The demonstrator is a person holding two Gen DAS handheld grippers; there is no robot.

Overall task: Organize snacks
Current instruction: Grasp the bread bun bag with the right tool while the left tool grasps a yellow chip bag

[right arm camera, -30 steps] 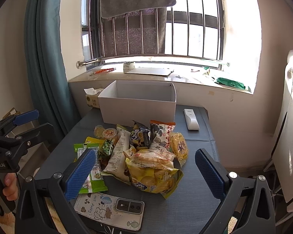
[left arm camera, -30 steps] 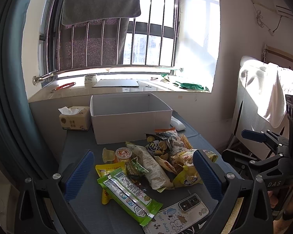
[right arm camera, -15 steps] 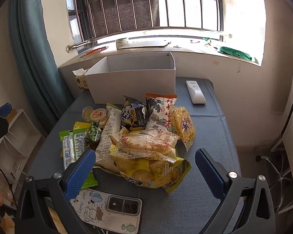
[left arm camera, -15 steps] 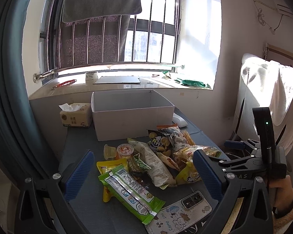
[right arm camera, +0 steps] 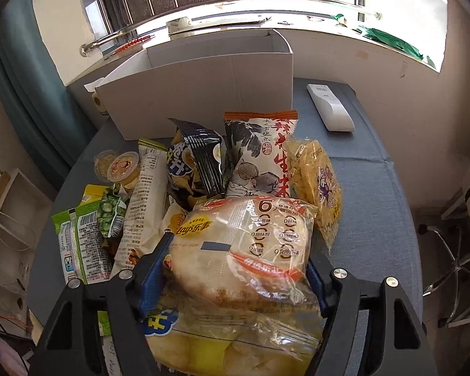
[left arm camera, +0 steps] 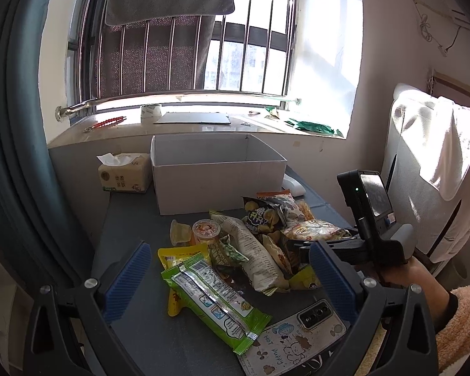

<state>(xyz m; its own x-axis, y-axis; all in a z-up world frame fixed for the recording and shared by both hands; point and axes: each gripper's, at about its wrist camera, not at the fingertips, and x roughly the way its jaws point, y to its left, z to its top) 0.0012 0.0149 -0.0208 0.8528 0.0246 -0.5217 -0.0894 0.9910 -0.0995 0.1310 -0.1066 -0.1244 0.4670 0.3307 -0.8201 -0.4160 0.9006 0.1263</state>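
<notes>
A pile of snack bags lies on the grey-blue table (left arm camera: 131, 232) in front of an empty white box (left arm camera: 216, 185). My right gripper (right arm camera: 235, 269) is down on the pile, its blue pads on either side of a clear bag of rice crackers (right arm camera: 244, 244), which lies on a yellow chip bag (right arm camera: 222, 341). The jaws have narrowed around the bag; I cannot tell whether they are pressing it. That gripper's body also shows in the left wrist view (left arm camera: 369, 219). My left gripper (left arm camera: 225, 279) is open and empty, above a green packet (left arm camera: 213, 294).
A phone (left arm camera: 319, 316) on a cartoon card lies at the table's front edge. A tissue box (left arm camera: 122, 172) stands left of the white box; a white remote (right arm camera: 329, 106) lies right of it. A windowsill is behind, a curtain left, a chair right.
My right gripper has dropped forward onto the pile and its jaws have come in around the rice cracker bag. My left gripper has stayed open and nearly still.
</notes>
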